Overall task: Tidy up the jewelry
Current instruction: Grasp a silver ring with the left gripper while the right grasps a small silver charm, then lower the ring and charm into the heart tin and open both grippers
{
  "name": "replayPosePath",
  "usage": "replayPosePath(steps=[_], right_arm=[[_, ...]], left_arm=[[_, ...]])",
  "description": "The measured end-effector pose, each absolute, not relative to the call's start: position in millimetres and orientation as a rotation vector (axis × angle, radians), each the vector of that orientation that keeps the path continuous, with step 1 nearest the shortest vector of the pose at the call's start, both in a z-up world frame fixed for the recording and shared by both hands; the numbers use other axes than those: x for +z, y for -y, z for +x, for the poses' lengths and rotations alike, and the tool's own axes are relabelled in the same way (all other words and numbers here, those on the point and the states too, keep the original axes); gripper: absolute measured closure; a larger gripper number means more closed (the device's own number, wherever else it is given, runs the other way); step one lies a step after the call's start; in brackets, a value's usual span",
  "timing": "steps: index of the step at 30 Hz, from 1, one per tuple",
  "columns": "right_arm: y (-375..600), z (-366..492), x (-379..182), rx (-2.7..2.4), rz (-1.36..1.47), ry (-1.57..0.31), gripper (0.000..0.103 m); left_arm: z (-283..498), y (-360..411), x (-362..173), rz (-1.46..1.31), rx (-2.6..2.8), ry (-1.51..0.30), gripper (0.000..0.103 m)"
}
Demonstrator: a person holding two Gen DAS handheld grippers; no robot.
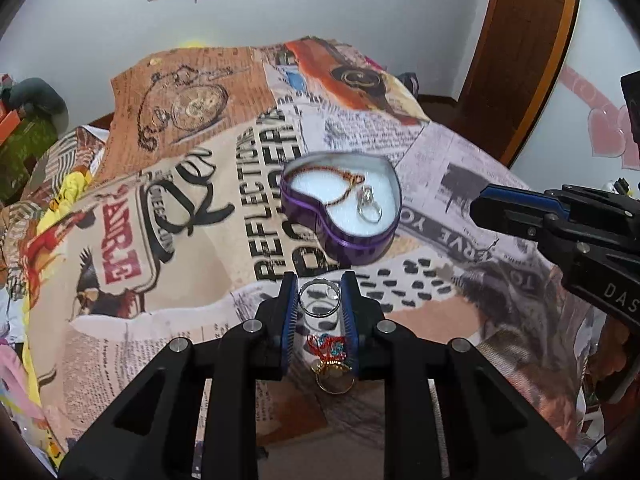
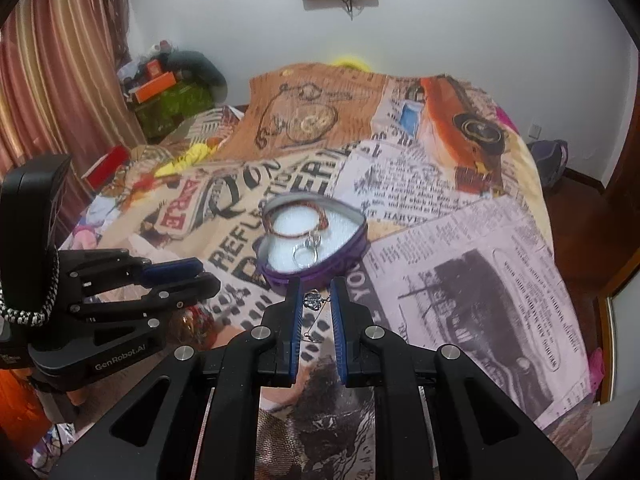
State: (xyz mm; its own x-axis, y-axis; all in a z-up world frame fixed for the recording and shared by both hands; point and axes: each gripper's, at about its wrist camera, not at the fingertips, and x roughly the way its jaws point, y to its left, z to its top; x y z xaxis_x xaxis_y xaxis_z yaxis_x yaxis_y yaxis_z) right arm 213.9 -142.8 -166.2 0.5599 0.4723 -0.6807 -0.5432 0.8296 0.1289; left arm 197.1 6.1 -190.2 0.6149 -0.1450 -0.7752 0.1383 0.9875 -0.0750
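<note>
A purple heart-shaped tin (image 1: 352, 242) (image 2: 344, 268) with white padding sits on the bedspread, holding a brown cord bracelet (image 1: 344, 186) (image 2: 298, 232) and a silver ring (image 1: 368, 206) (image 2: 306, 254). My left gripper (image 1: 319, 292) is shut on a clear glass jar (image 1: 320, 320) that holds a red beaded piece and a gold ring (image 1: 334, 378). My right gripper (image 2: 316, 294) is open, with a small silver earring (image 2: 314, 302) lying between its fingers on the bedspread. The right gripper also shows in the left wrist view (image 1: 520, 216).
The printed newspaper-pattern bedspread (image 2: 460, 240) covers the bed. Boxes and clutter (image 2: 168, 92) pile up at the far left by a curtain. A wooden door frame (image 1: 520, 60) stands at the right.
</note>
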Motion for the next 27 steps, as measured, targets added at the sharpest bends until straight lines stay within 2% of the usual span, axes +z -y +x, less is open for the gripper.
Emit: replayPosePath(steps=[13, 27], right_arm=[[140, 210, -125, 0.590, -0.069, -0.657, 0.091], [129, 227, -115, 0.603, -0.059, -0.614, 0.091]], left_arm=[[200, -8, -147, -0.026, -0.159, -0.778, 0.082], [225, -16, -125, -0.048, -0.148, -0.701, 0.082]])
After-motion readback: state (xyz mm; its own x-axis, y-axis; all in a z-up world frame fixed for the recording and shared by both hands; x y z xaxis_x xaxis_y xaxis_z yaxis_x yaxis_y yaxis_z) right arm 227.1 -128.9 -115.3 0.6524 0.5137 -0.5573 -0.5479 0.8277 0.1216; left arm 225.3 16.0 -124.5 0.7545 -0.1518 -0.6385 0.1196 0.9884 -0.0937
